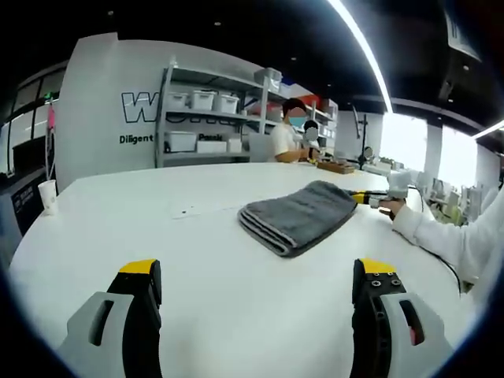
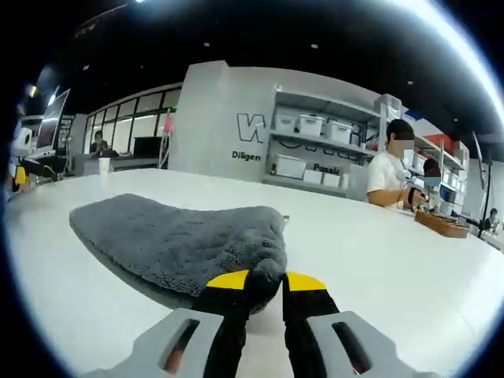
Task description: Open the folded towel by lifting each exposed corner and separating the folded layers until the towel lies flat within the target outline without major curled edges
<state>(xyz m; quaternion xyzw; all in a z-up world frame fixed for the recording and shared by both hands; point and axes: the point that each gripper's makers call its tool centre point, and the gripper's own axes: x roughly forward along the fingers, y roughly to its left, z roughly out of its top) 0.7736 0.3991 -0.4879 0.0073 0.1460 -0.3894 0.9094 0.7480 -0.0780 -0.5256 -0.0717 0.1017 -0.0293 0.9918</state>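
The right claw (image 2: 264, 285) pinches a corner of the folded grey towel (image 2: 177, 236) at 6 o'clock, presumably to peel the top layer back. The left claw (image 1: 256, 276) hangs wide over the white table (image 1: 157, 228), towel at 1 o'clock, likely awaiting another corner

Both views are bright and evenly lit. A long ceiling light strip (image 1: 364, 49) glares white in the left gripper view, and the windows (image 1: 429, 146) at its right are blown out. The white tabletop (image 1: 157, 213) reflects a soft sheen, with faint shadow under the grey towel (image 1: 300, 215). Fisheye distortion bends straight lines near the edges. Distant shelves (image 2: 315, 150) look slightly soft.
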